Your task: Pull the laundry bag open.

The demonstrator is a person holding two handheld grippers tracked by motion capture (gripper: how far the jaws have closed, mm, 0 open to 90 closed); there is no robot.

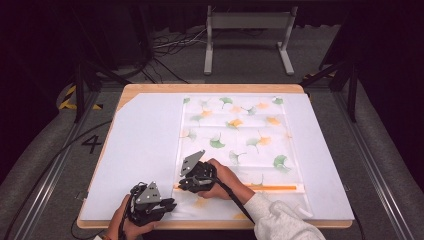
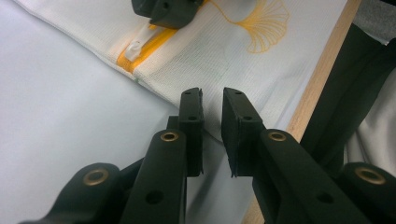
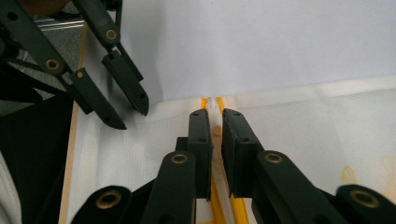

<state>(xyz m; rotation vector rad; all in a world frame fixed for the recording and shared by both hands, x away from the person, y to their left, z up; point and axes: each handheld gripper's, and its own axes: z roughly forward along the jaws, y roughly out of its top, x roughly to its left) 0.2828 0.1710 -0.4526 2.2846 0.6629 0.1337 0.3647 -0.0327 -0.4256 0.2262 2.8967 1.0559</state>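
Observation:
A white fabric bag (image 1: 240, 135) printed with green and orange ginkgo leaves lies flat on a white board (image 1: 145, 145). An orange zipper (image 1: 270, 188) runs along its near side. My right gripper (image 1: 181, 186) (image 3: 212, 116) sits at the zipper's left end, its jaws shut on the white zipper pull (image 3: 212, 103) (image 2: 133, 48). My left gripper (image 1: 172, 204) (image 2: 212, 98) is at the bag's near left corner, jaws drawn close with a crease of the fabric pinched between them. In the right gripper view the left gripper (image 3: 130, 114) stands just beside the zipper's end.
The board rests on a wooden table (image 1: 210, 88) whose near edge runs right by the left gripper. A white-sleeved arm (image 1: 280, 220) crosses the bag's near right part. Behind the table, a white metal stand (image 1: 247, 22) and cables (image 1: 170, 47) lie on the floor.

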